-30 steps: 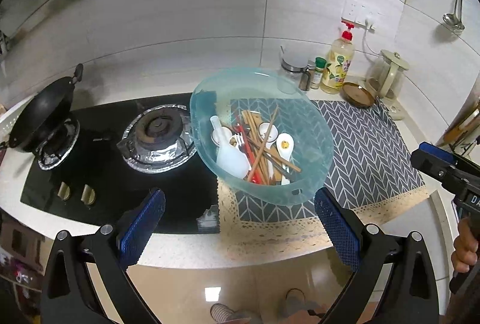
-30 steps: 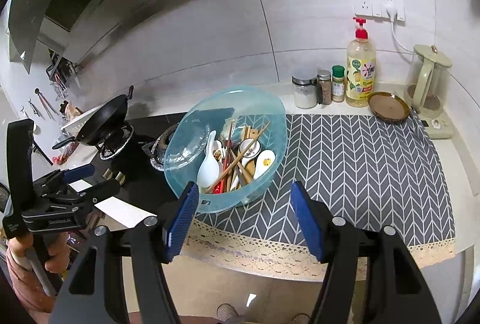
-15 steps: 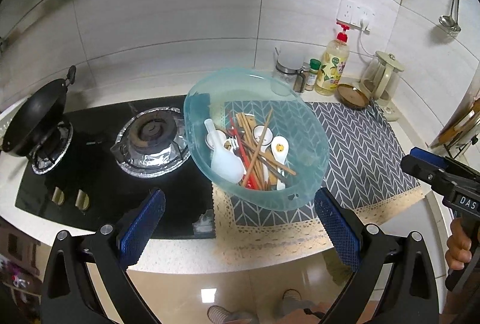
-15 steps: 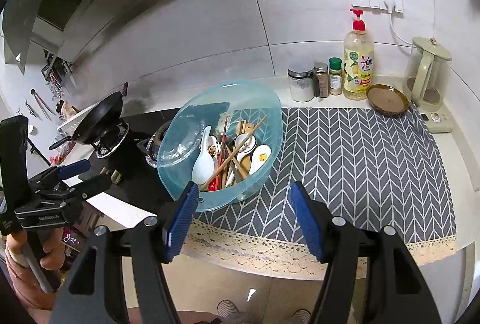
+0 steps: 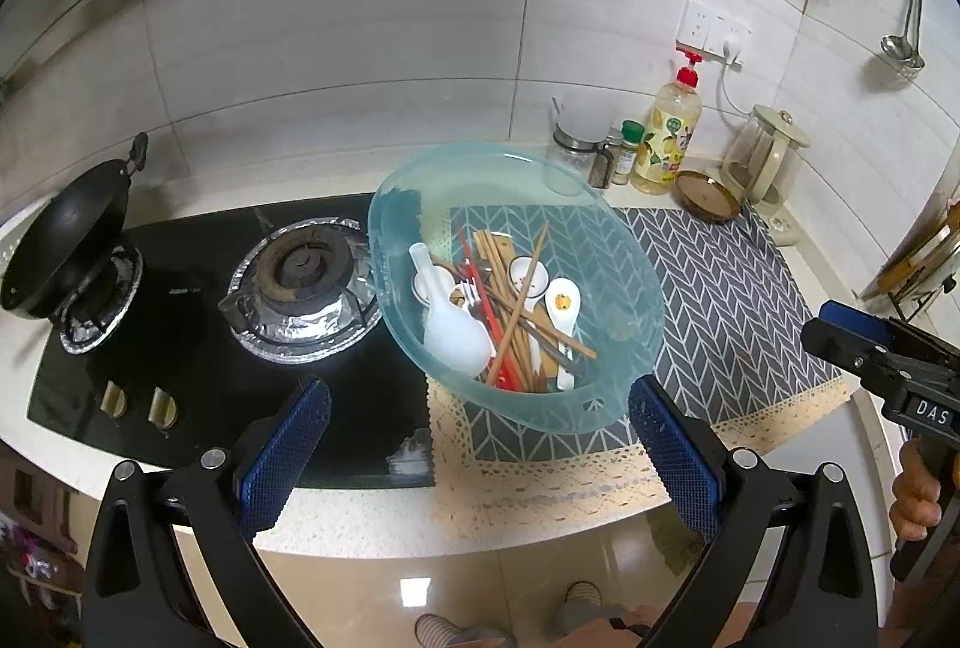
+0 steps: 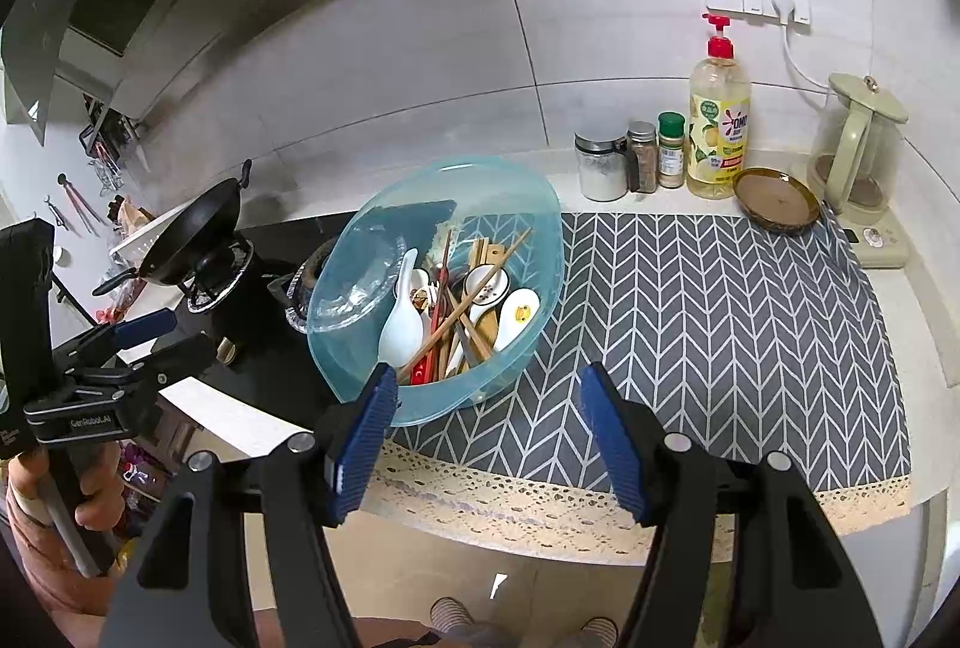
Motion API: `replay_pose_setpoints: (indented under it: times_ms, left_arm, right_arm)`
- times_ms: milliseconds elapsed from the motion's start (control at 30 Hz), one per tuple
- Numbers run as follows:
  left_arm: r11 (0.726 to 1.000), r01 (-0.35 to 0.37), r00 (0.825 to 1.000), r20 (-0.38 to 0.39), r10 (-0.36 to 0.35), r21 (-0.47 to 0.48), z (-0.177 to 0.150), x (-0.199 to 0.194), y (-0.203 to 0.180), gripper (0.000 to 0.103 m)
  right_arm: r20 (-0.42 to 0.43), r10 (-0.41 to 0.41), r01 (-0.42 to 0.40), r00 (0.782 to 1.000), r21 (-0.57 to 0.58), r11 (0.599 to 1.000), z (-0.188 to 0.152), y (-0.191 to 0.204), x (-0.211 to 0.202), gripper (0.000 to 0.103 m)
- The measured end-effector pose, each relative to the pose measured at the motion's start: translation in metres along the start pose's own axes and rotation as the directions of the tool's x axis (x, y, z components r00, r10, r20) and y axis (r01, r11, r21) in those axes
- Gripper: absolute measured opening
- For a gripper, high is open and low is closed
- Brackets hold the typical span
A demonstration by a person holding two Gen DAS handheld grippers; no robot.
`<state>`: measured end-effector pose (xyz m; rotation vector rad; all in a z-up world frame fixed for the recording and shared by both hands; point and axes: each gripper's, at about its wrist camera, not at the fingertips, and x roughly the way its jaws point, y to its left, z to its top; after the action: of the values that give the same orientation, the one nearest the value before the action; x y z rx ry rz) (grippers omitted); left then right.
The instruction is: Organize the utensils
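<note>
Both your grippers, left gripper & right gripper, have fingers apart, holding nothing. Reach slowly into the blue tub, grab 1 chopstick.

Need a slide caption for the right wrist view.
Open right claw before a blue basin of mixed utensils on the chevron mat.

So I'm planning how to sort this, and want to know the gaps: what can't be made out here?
- Utensils at the bottom of the pile in the blue basin: covered by chopsticks and spoons in both views, so no exact count.
- Mat under the basin: only seen tinted through the plastic.
- Spice jar labels: too small to read.
- Rack at the right edge, left wrist view: cut off.
</note>
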<state>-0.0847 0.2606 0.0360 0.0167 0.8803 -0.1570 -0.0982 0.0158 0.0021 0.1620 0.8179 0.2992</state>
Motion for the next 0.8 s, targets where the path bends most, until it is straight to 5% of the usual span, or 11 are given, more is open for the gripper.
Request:
replay_pose_setpoints:
  times_ms: [800]
  left_arm:
    - [0.999, -0.034, 0.991, -0.126, 0.033, -0.005, 0.009, 0.075, 0.016, 0.099]
  right_arm:
    - [-0.168, -0.048, 0.049, 0.985, 0.001, 0.999, 0.013, -0.003, 0.079, 0.062]
